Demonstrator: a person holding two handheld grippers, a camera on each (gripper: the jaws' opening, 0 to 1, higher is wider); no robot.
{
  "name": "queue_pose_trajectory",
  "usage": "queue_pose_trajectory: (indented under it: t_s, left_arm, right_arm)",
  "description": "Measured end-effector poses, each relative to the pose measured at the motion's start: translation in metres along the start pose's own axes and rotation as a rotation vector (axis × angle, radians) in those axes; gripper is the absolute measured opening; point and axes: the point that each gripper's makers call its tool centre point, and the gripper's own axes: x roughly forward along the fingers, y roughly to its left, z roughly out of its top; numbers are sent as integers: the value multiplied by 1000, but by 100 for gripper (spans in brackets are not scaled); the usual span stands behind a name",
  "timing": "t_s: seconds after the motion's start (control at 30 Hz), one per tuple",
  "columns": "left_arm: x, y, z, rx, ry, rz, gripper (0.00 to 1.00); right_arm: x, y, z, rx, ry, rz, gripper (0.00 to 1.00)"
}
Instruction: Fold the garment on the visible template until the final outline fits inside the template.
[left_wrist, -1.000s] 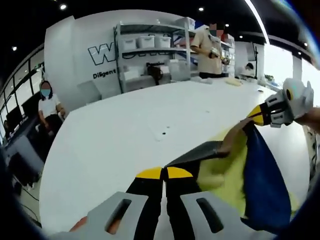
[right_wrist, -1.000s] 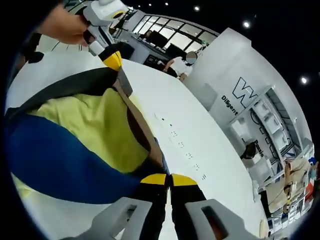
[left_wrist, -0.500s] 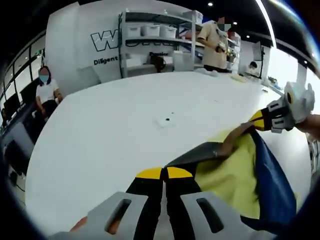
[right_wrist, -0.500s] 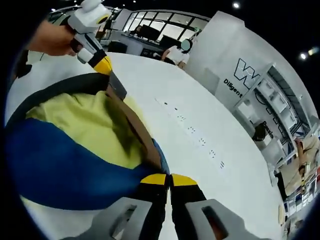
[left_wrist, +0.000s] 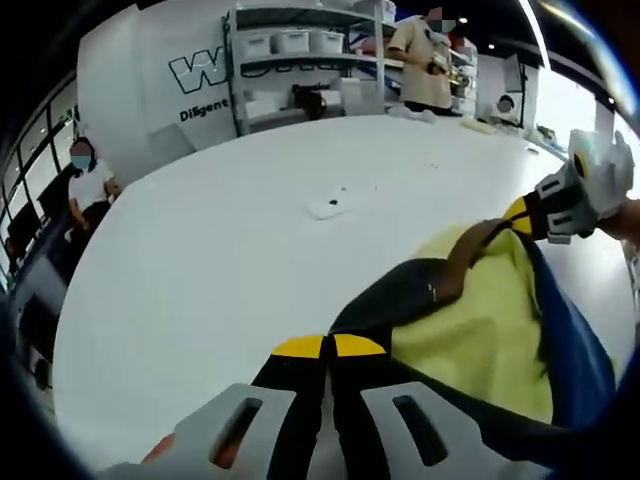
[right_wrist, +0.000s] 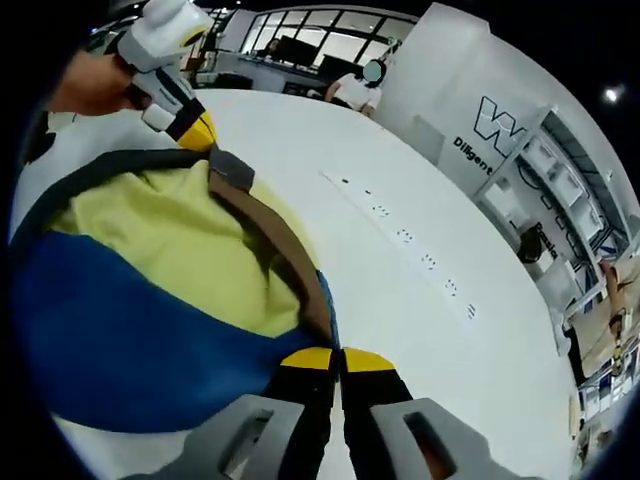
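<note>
The left gripper view looks forward along its jaws, close above the white table (left_wrist: 220, 260), facing the shelving (left_wrist: 300, 70). The right gripper view looks across the same table (right_wrist: 400, 290) toward windows (right_wrist: 300, 45), apparently tilted. Both share the garment (left_wrist: 480, 320) (right_wrist: 170, 270).

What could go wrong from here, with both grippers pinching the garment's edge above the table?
1. The left gripper and right gripper each pinch only a thin strip of the garment, so either could slip free.
2. The yellow and blue cloth sags between them and may land bunched on the white table.
3. No template outline shows near the cloth, so placement may be off.
</note>
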Motion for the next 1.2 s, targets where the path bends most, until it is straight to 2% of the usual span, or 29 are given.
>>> queue_pose_trajectory:
  t_s: [0.2,0.37,0.5,0.7,0.73,0.83,1.2]
  left_arm:
    - [1,1,1,17,-3,4,2]
    - [-4,3,6,-16,-20,16,2]
    - [-12,5,11,-27,-23,24,5]
    - [-20,8,9,-97,-16,23,8]
    - [-25,6,10,-97,-42,18,8]
    - [-30,1,6,-107,-32,8,7]
    - [-57,-35,4,-118,-69,-42,7]
  right_arm:
    - [0,1,0,-8,9,-9,0]
    - [-2,-2,2,27,7,-20,0]
    - [-10,-10,10,53,-20,-42,1]
    - [-16,-9,10,64,-21,-43,1]
    - [-21,-9,9,76,-22,-46,1]
    - [-25,-8,10,87,-30,-49,0]
    - [-48,16,12,90,-56,-47,0]
